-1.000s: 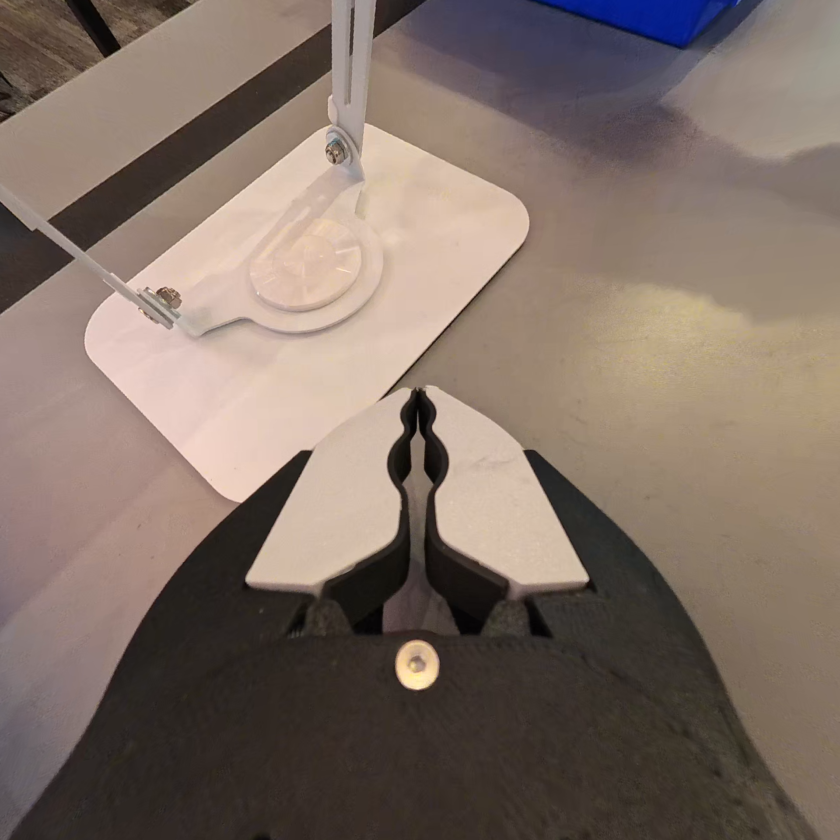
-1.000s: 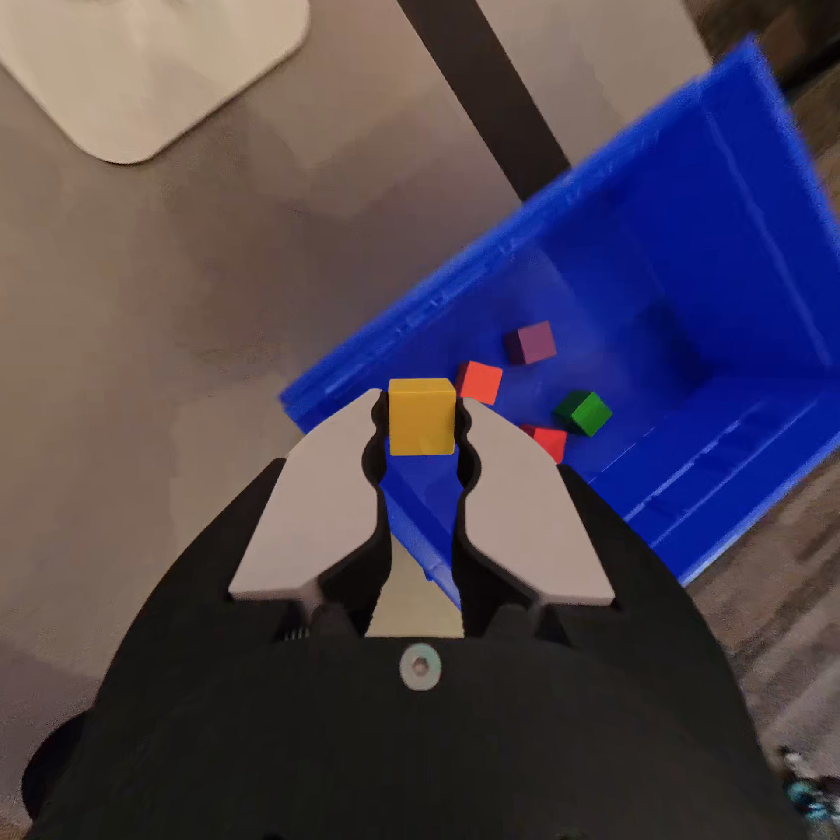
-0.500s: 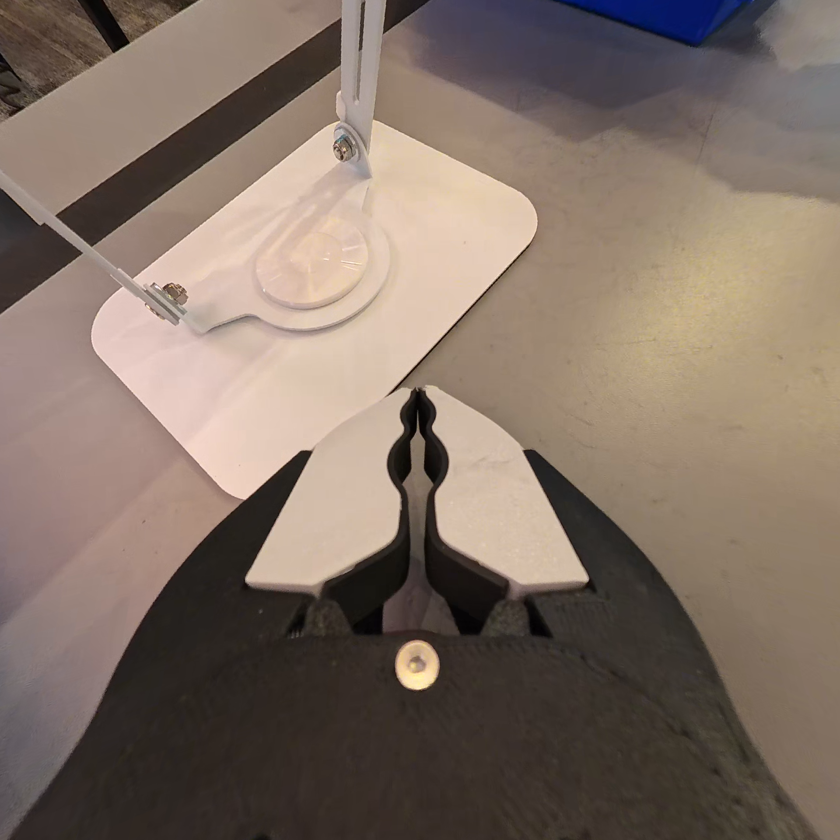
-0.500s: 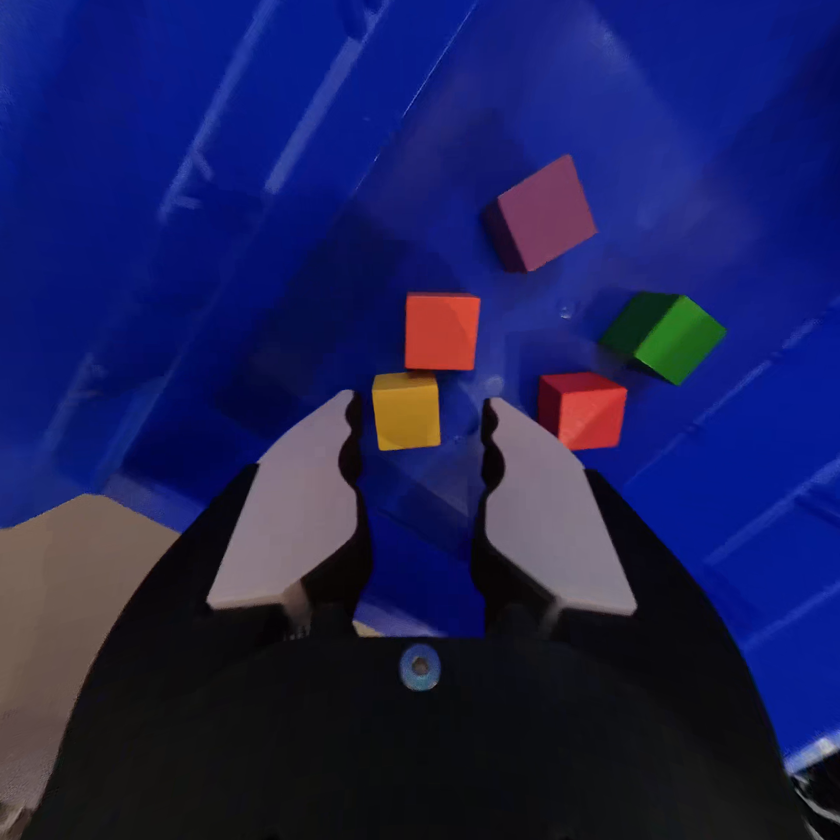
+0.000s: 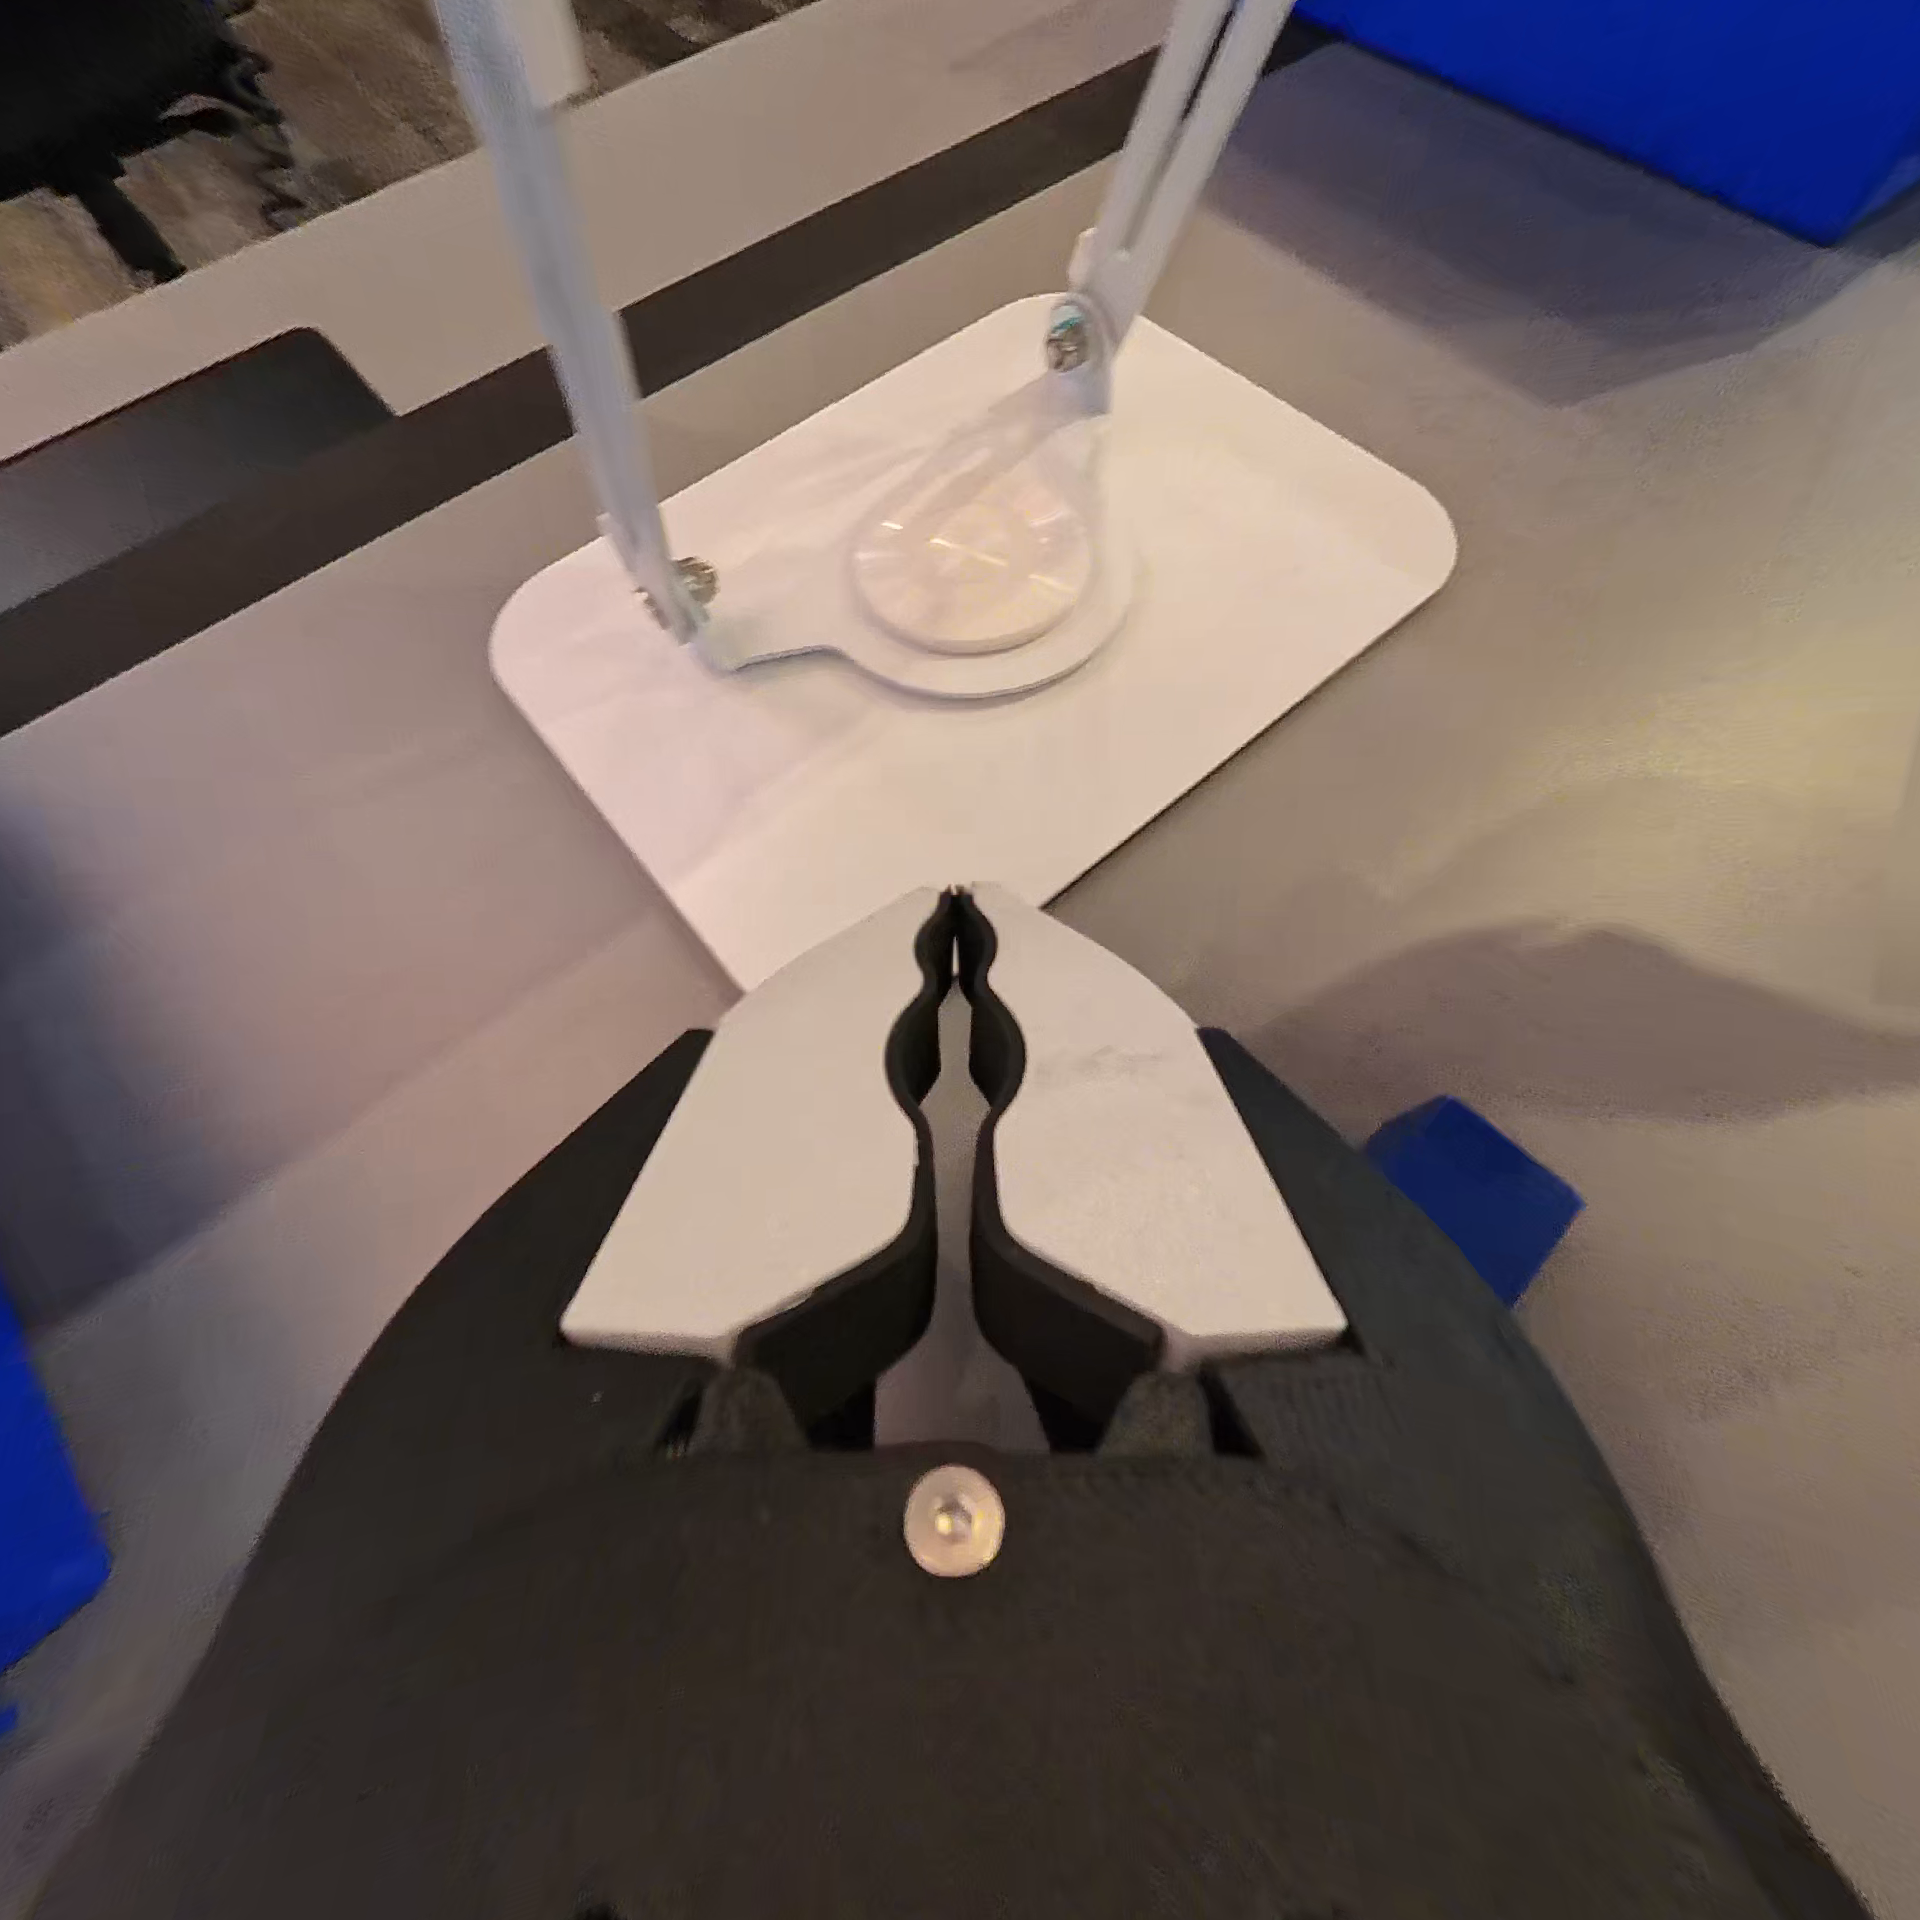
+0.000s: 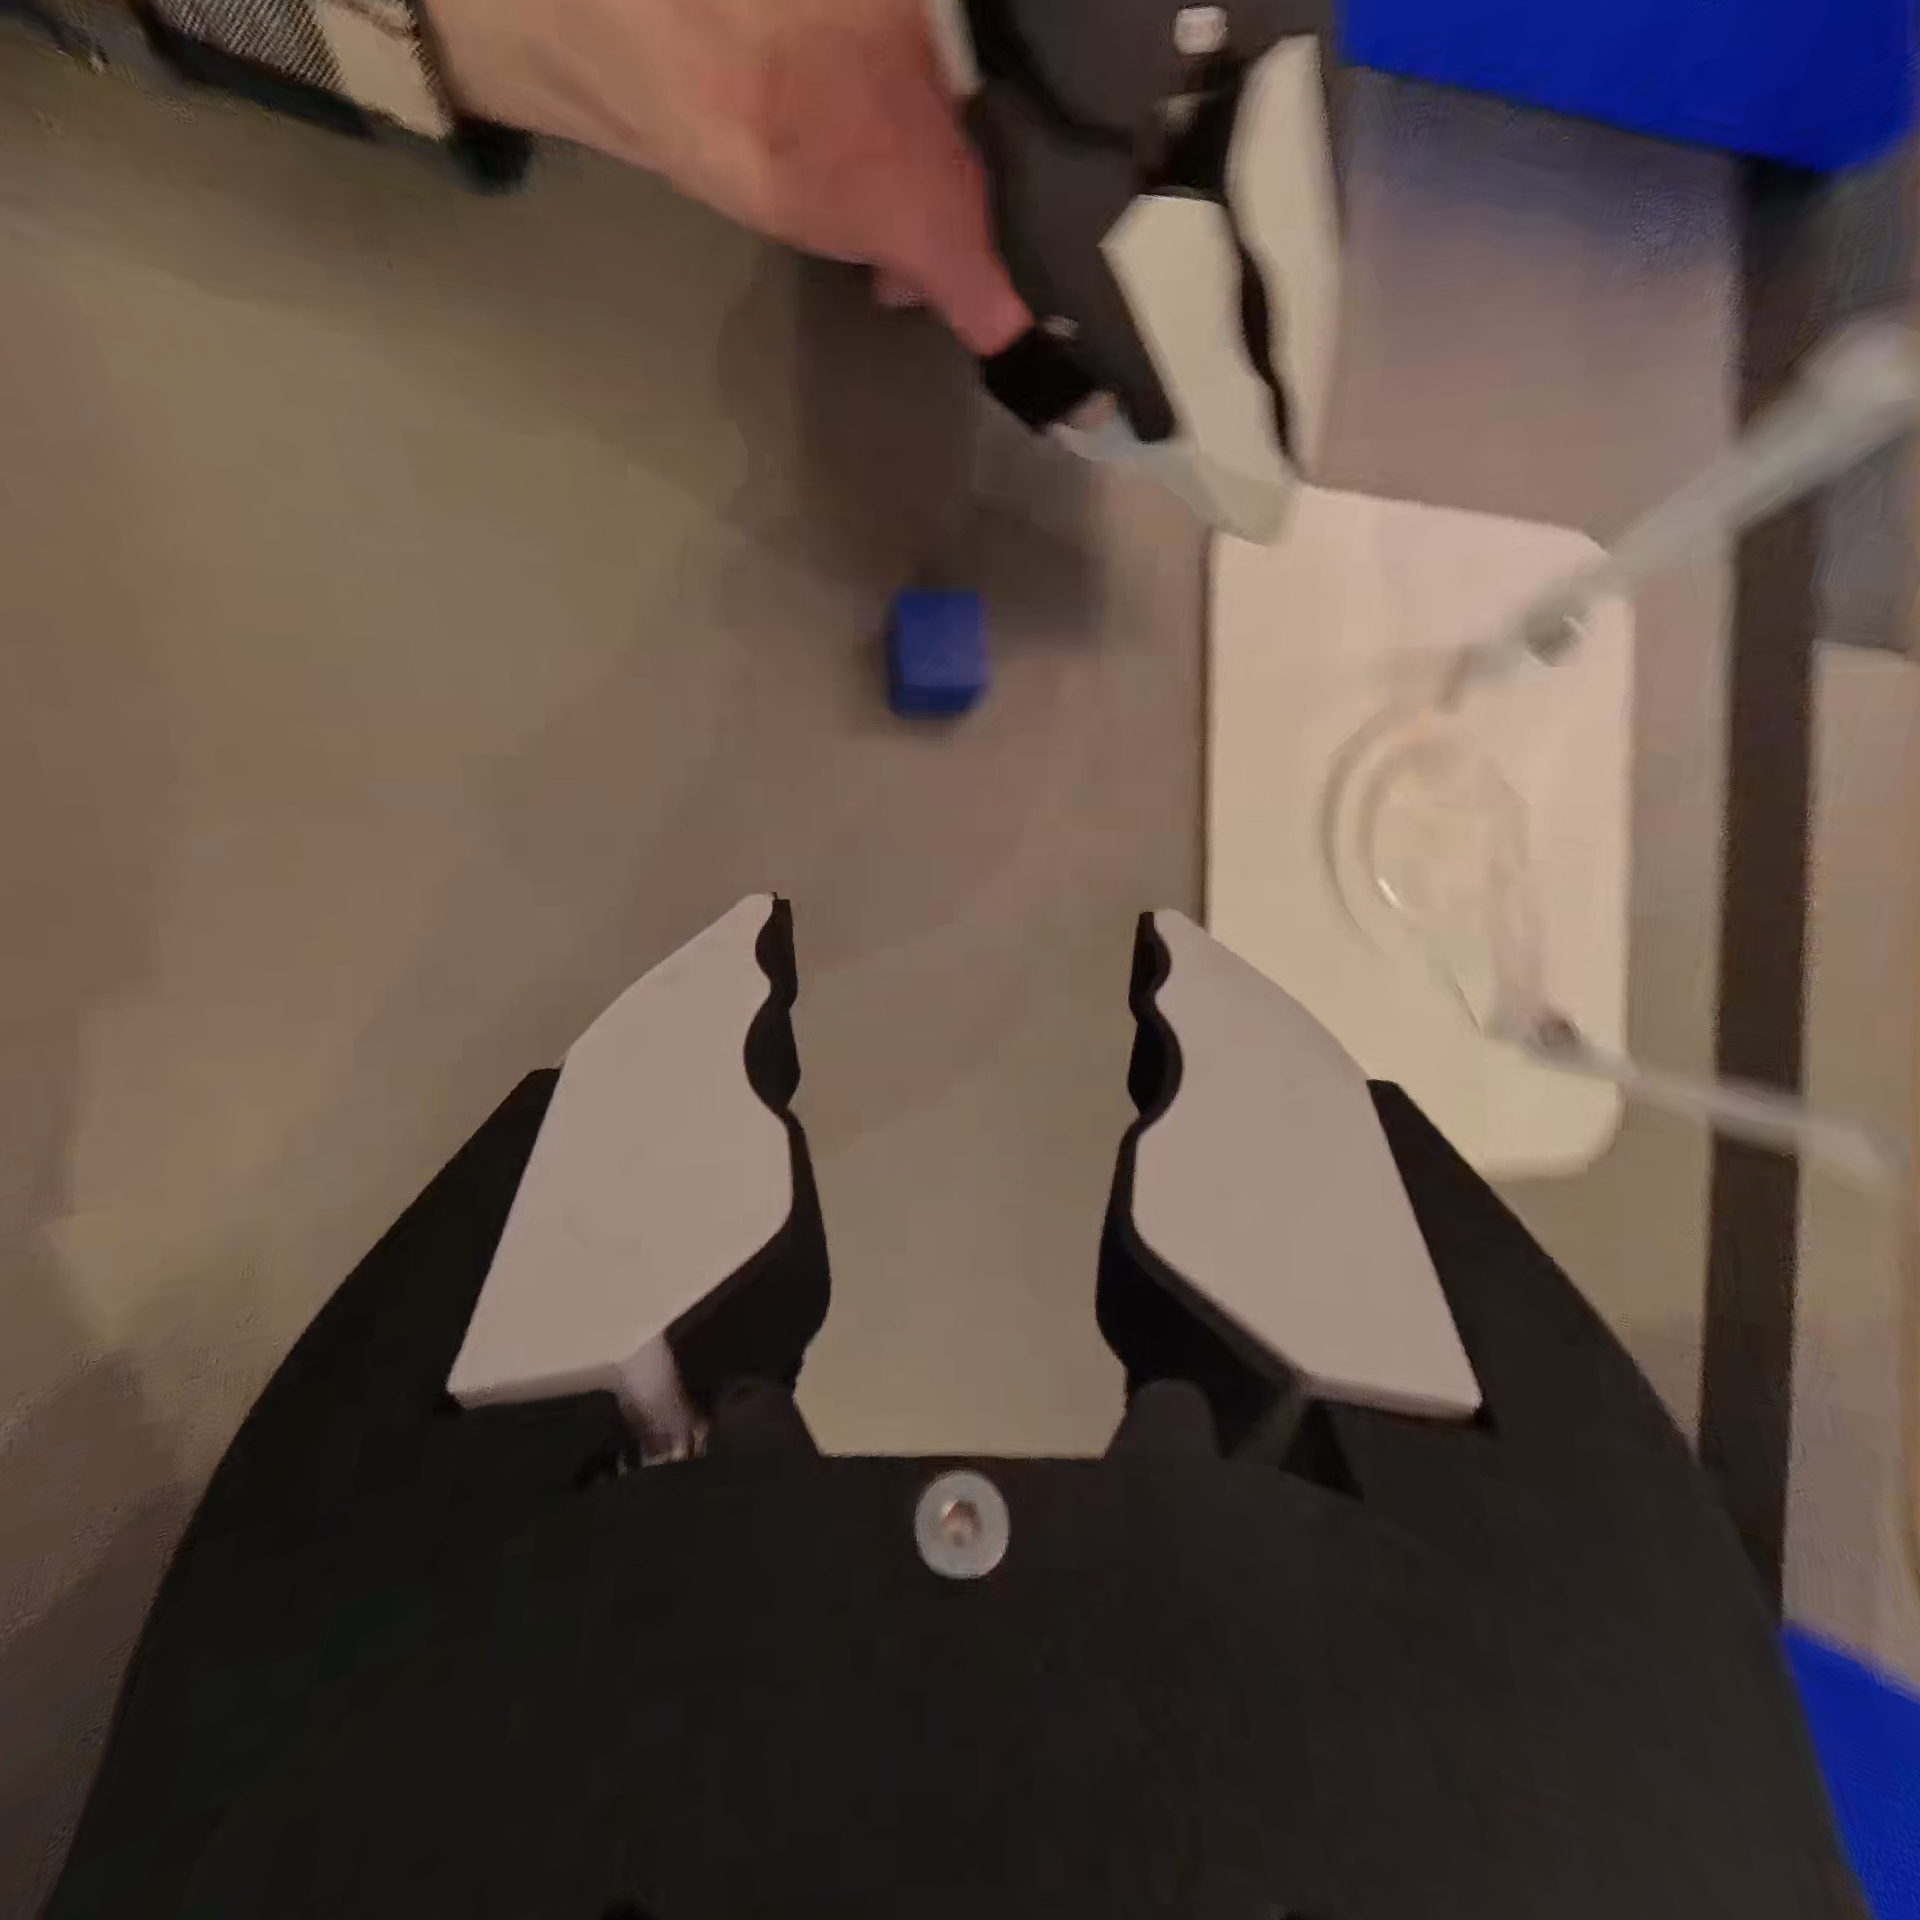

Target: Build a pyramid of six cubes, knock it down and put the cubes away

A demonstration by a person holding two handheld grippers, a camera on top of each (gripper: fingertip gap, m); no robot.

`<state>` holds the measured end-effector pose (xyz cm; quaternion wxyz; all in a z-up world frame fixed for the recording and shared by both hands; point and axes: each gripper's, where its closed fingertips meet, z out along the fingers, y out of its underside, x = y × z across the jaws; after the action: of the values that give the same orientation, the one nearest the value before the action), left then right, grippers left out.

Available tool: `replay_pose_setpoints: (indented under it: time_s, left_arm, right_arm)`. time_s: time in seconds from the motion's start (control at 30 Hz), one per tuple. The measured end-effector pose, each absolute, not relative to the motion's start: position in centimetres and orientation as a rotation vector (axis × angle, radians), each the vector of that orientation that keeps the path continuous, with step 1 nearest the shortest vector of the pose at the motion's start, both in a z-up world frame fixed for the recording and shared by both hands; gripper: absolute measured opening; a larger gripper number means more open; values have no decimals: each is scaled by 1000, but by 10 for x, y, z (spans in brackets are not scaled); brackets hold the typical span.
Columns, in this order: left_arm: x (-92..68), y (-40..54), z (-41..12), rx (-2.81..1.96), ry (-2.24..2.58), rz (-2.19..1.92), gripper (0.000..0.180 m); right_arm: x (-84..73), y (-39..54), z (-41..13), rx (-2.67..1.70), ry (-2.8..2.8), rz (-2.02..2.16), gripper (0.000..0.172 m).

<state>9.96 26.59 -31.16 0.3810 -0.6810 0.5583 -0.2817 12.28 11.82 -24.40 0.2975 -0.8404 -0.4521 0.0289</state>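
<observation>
Swung clear of bin since half a second ago; right tool (image 6: 961, 920) wide open, empty — blue cube (image 6: 935, 652) on bench (image 6: 416, 727) dead ahead, well apart. Left tool (image 5: 958, 896) closed, empty, cube beside it.

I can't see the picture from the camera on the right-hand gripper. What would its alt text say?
The right gripper, open with nothing between its fingers, points across a grey table toward a small blue cube lying ahead. Beyond the cube, a hand holds the left gripper, and a white stand base lies to the right. The picture is motion-blurred.
</observation>
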Motion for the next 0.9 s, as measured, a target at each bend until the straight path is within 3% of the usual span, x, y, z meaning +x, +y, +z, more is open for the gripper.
replay_pose_setpoints:
  time_s: [0.3, 0.37, 0.43, 0.47, 0.6, 0.9]
  left_arm:
    - [81, 296, -308, -1779, 1340, -733, 0]
    - [82, 299, -309, -1785, 1337, -742, 0]
    - [83, 299, -308, -1786, 1336, -751, 0]
    - [83, 299, -309, -1783, 1340, -746, 0]
    - [84, 297, -311, -1769, 1366, -706, 0]
    - [87, 295, -313, -1750, 1400, -658, 0]
  right_arm:
    - [61, 174, -325, -2327, -1371, 123, 57]
    - [63, 180, -336, -2355, -1376, 130, 49]
    - [62, 180, -343, -2371, -1383, 188, 29]
    - [60, 179, -343, -2371, -1381, 222, 29]
    - [71, 171, -321, -2355, -1330, 229, 29]
    - [199, 129, -219, -2367, -848, 83, 29]
